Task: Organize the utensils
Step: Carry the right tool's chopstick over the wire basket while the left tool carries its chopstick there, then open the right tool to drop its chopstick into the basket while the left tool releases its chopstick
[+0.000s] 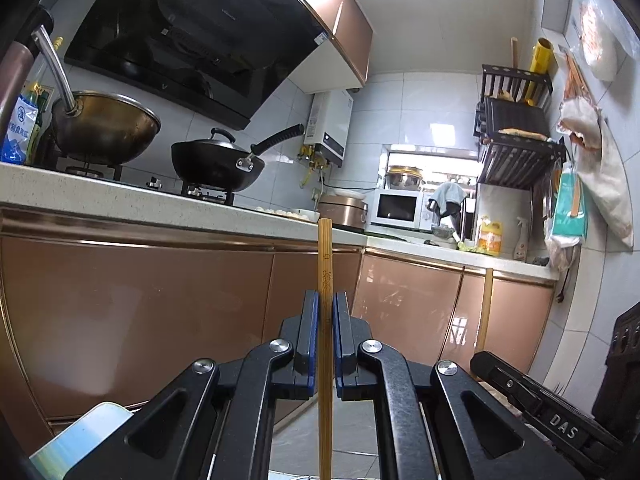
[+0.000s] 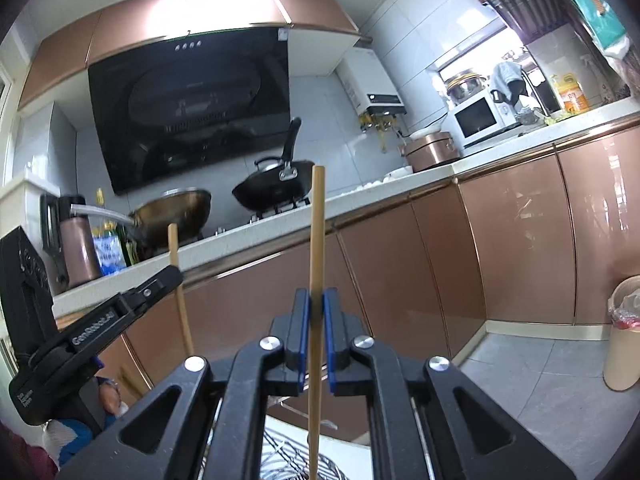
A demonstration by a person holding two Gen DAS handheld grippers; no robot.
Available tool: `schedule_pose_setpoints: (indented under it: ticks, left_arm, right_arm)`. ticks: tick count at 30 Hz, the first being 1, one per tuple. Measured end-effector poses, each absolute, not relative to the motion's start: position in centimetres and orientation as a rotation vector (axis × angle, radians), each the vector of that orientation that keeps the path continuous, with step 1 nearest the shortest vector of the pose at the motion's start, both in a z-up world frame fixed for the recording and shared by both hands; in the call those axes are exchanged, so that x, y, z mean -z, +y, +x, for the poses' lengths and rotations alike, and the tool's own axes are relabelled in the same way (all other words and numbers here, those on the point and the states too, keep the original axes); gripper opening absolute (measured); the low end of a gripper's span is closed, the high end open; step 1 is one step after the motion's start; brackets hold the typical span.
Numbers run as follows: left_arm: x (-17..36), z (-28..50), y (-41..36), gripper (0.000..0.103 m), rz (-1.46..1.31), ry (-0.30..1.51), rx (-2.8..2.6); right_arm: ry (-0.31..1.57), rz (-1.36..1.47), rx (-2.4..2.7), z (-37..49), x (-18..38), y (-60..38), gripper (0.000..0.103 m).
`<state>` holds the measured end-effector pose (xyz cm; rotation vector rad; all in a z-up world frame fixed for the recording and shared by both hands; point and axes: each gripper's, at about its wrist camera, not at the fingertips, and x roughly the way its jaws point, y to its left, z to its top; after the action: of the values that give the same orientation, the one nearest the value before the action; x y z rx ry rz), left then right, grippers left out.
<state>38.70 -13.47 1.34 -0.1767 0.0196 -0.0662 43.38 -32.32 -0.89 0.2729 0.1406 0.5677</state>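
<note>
Before copper kitchen cabinets (image 1: 160,320), each tool (image 1: 326,300) (image 2: 316,298) clamps an upright bamboo chopstick (image 1: 325,264) (image 2: 316,240).

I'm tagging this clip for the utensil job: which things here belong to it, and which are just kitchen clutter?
Job:
left tool, shut on a patterned chopstick
right tool, shut on a plain chopstick

Lying about:
black wok
brass wok
microwave
rice cooker
bin

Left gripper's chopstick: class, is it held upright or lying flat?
Upright. The chopstick stands vertically, clamped between the left gripper pads.
</note>
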Motion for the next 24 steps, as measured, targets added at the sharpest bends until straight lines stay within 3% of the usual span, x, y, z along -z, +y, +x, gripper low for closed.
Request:
schedule_pose_setpoints:
  ticks: [24]
  left_arm:
    - [-0.1, 38.2, -13.6, 0.007, -0.144, 0.006, 0.043]
  right_arm:
    - [0.142, 0.274, -0.576, 42.4, 1.7, -33.2, 0.008]
